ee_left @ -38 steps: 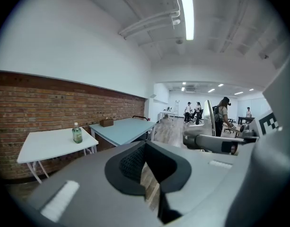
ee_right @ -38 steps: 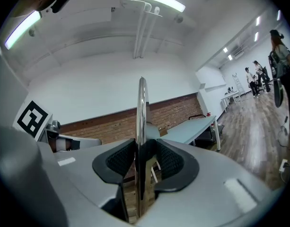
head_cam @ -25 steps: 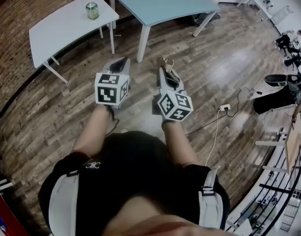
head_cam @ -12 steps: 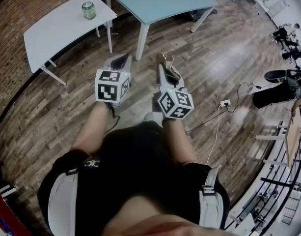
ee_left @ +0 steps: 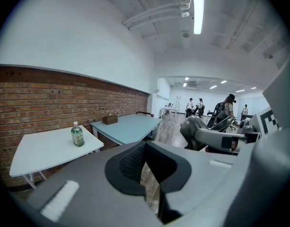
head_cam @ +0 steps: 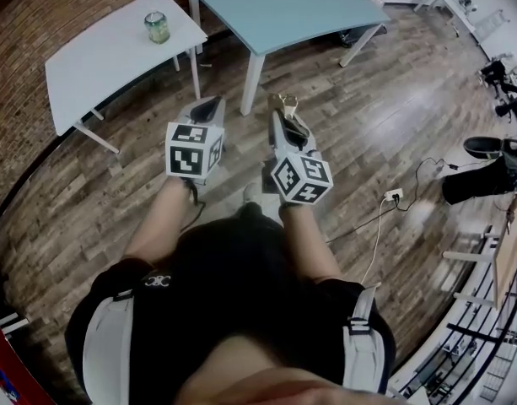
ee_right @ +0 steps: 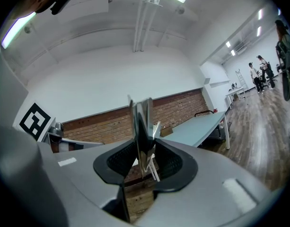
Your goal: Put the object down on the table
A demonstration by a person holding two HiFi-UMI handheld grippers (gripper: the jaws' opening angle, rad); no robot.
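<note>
Object [ee_right: 142, 122] still pinched in right gripper [head_cam: 283, 110], in the air over the floor. Left gripper [head_cam: 205, 108] closed, empty. Blue table [head_cam: 283, 11] slightly nearer: still carrying, not set down.

Ahead of the left jaws: white worktop [ee_left: 45, 150]; green bottle [ee_left: 77, 135]; pale blue worktop [ee_left: 128, 126]; red-brown brick wall [ee_left: 40, 98]; between the right jaws, shiny silver object [ee_right: 141, 122].

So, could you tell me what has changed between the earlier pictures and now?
The white table and bottle sit slightly lower in the head view: the person has stepped nearer. Right gripper stays shut on the shiny object; left gripper stays empty. Nothing taken or released.
</note>
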